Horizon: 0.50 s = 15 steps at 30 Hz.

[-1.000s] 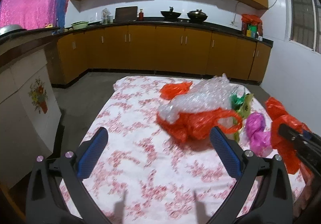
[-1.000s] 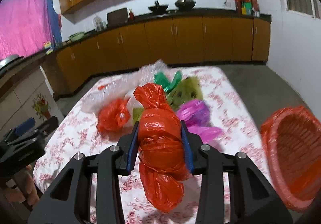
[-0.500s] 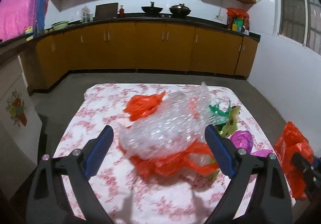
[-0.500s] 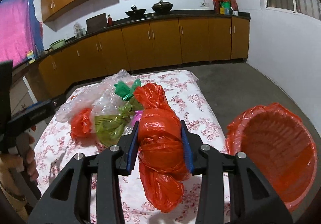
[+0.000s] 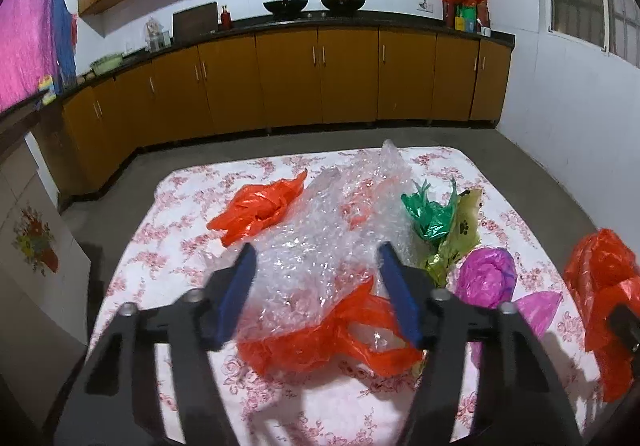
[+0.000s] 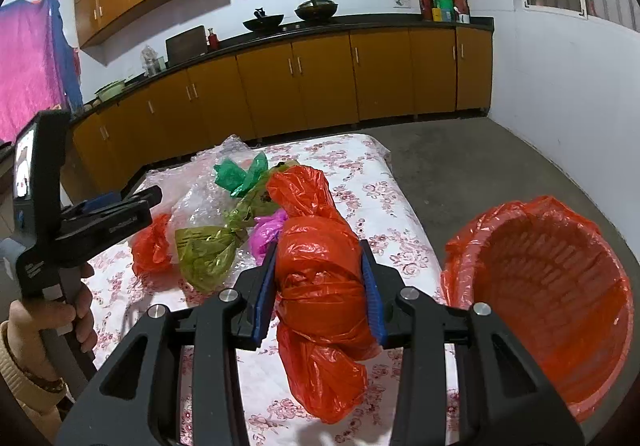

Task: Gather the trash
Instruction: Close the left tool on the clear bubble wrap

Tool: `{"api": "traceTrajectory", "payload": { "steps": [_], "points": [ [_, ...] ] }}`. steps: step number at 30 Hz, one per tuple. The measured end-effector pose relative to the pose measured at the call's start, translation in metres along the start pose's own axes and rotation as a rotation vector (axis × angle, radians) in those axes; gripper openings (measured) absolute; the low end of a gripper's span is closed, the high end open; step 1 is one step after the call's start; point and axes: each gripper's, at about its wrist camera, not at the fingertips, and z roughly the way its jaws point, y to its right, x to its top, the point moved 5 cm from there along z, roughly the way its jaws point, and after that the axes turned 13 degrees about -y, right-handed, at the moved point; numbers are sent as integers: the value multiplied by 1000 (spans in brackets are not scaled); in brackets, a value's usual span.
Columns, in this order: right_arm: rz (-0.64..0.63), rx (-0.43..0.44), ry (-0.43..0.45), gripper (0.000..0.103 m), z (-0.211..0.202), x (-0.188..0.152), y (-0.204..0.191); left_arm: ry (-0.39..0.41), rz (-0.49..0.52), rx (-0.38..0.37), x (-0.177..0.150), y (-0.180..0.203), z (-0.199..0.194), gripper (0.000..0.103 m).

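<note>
Angled downward, the left gripper (image 5: 316, 290) is closing its jaws around the bubble wrap (image 5: 320, 246) at frame centre, pads not yet pressing. The right gripper (image 6: 318, 286) is clamped on a knotted orange bag (image 6: 320, 278), left of the orange-lined basket (image 6: 560, 286). Both hover over a floral tablecloth (image 5: 180, 246) facing brown kitchen cabinets (image 5: 320, 78).

Glossy, crinkled clear bubble wrap (image 5: 320, 246) lies on the matt flowered cloth (image 5: 180, 222); at its ten o'clock a shiny thin orange plastic bag (image 5: 256, 208); behind, smooth wooden-looking cabinets (image 5: 288, 78)
</note>
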Motion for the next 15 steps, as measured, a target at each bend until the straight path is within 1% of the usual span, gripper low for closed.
{"api": "traceTrajectory", "payload": {
  "steps": [2,3,4,5,8,15],
  "points": [
    [7,2,-2,39,0,-1,2,-6,-7,-15,1,-2,2,35],
    [9,3,-3,39,0,-1,2,-13,-10,-32,1,-3,4,30],
    [10,3,-3,39,0,-1,3,-15,-14,-50,1,-5,4,18],
    [10,2,-2,39,-1,-1,3,-14,-18,-61,1,-6,3,11],
    [13,3,1,39,-2,-1,3,1,-33,-93,3,-10,-3,9],
    [16,16,26,39,-13,2,4,56,-31,-159,7,-14,-40,6]
  ]
}}
